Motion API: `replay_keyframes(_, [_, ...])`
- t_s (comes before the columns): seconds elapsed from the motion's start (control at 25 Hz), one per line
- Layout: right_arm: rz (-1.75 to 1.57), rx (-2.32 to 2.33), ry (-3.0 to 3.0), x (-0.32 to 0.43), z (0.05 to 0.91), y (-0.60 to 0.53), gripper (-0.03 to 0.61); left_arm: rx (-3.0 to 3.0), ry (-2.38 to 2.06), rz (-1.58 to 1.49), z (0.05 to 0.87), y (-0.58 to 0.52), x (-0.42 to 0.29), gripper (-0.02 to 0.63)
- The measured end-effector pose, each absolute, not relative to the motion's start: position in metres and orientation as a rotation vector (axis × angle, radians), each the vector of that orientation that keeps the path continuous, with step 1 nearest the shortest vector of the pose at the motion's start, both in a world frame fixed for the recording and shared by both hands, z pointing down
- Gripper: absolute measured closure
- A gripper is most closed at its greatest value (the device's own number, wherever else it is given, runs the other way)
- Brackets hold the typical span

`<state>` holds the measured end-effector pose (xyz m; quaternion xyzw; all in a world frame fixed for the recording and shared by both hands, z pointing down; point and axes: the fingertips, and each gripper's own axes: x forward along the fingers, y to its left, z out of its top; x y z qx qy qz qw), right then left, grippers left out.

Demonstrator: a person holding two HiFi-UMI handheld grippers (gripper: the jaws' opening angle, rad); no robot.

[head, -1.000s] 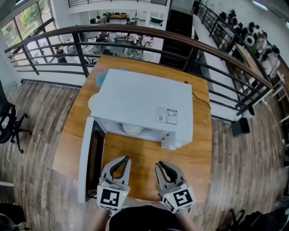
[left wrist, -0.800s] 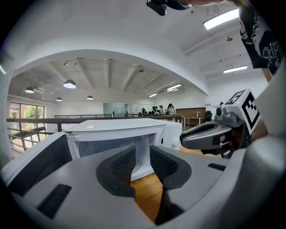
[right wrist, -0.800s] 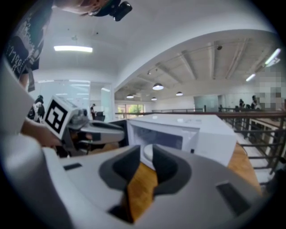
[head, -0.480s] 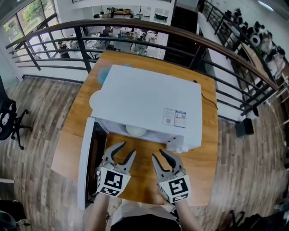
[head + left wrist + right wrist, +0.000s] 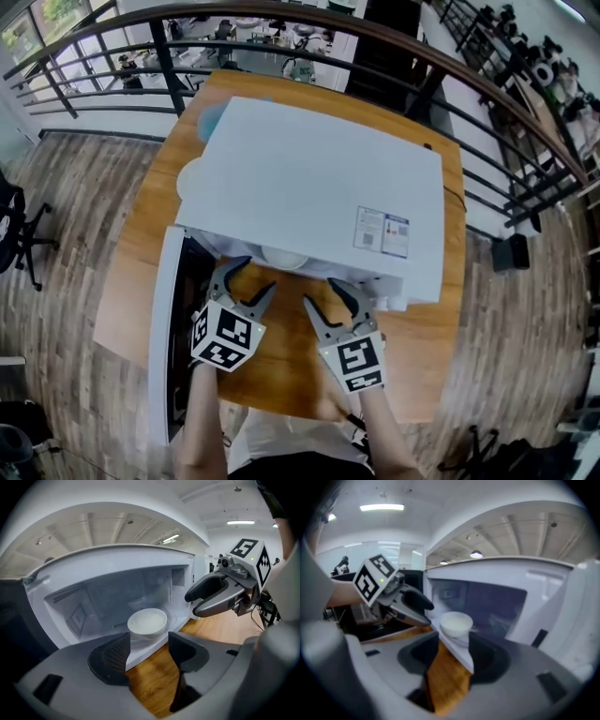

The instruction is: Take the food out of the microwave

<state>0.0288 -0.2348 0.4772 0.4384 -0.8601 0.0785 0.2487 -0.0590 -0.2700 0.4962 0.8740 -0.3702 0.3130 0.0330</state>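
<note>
Both tools hover over the wooden table (image 5: 281,366) at the mouth of the open microwave (image 5: 309,178). The left gripper (image 5: 251,278) and right gripper (image 5: 326,298) have just been opening their jaws, which now stand wide apart with nothing between the pads. Just past them, a white bowl (image 5: 147,622) sits inside the cavity, near the front. It lies straight ahead, between the two grippers. It is round, with no long axis, and the left gripper looks slightly nearer to it.
</note>
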Motion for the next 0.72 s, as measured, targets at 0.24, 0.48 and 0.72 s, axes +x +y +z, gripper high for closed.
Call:
replay_keyframes(0.24, [0.125,1.137,-2.265,0.022,0.498,-0.258,0.376,2.671,-1.062,1.149,0.526,-0.285,-0.055,0.328])
replay_keyframes(0.48, [0.11,1.117,-2.219,0.015,0.515,-0.275,0.376,2.675,-1.061,1.167,0.532,-0.303,-0.052,0.319])
replay_keyframes(0.72, [0.18,1.099,-2.184,0.009,0.528,-0.283,0.373,2.696,-0.953,1.203,0.541,-0.306,-0.043,0.316])
